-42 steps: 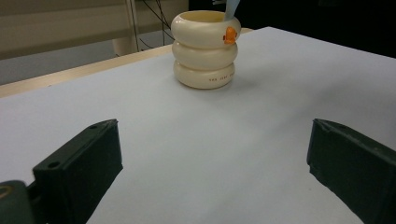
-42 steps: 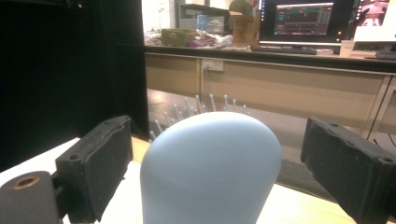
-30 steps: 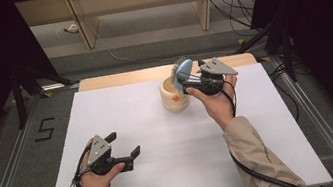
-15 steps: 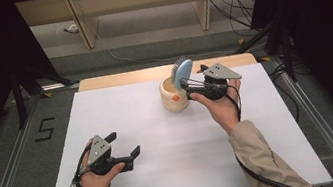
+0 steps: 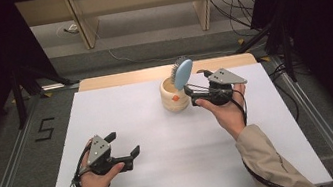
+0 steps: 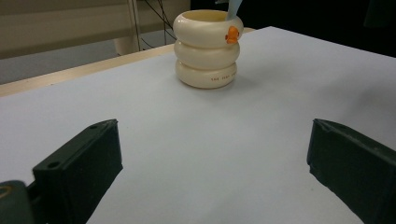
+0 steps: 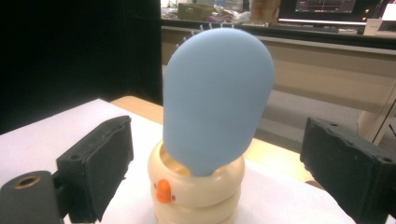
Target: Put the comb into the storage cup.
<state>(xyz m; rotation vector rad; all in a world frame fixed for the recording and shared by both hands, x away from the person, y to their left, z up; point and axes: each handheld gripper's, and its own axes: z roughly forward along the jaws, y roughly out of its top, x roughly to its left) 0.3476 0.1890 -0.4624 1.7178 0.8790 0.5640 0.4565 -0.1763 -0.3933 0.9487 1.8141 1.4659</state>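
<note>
Blue hairbrush (image 5: 182, 73) stands handle-down inside the cream ringed cup (image 5: 173, 95).

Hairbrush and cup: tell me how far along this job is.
Done: the blue hairbrush stands handle-down in the cream ringed cup, head leaning out over the rim. In hand: nothing; the right hand-held gripper sits open just beside the cup, its jaws either side of the brush head in its own view. The left hand-held gripper rests open on the white table. Left: probably only pulling the right hand away.
</note>
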